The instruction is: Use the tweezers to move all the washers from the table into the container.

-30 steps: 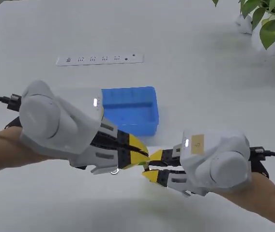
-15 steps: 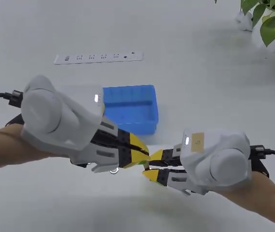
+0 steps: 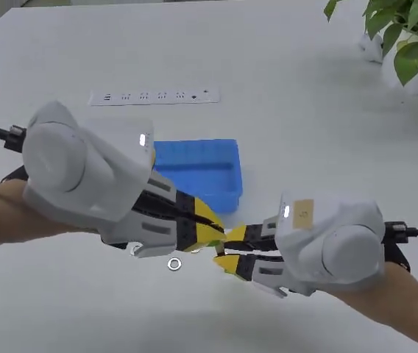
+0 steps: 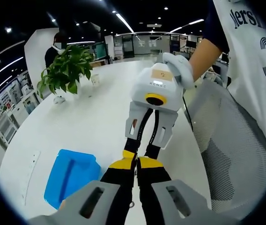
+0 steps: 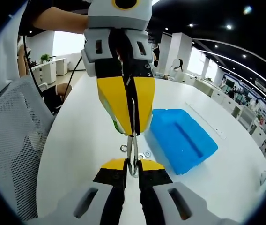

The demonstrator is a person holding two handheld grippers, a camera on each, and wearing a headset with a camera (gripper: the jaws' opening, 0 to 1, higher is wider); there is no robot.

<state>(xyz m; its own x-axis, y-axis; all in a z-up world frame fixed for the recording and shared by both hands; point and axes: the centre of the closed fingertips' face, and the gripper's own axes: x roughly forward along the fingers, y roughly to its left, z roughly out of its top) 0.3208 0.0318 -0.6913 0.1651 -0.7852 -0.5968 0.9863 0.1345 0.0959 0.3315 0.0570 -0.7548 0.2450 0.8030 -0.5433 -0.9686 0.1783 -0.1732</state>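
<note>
**White table (image 3: 305,110), one pair of tweezers held by two grippers**

Tweezers (image 5: 132,149) are clamped by the left gripper (image 5: 132,132) and the right gripper (image 5: 132,165) at once, both sets of jaws pressed together on the thin metal. Compared with half a second ago, the left gripper is raised, leaving a washer (image 3: 174,264) uncovered on the table below. It lies near the blue container (image 3: 198,165), so no transfer is judged to have begun.

White tool shells (image 3: 84,176), yellow-black tips (image 3: 207,218)

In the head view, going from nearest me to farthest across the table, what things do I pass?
Washer → blue container → power strip → potted plant.
</note>
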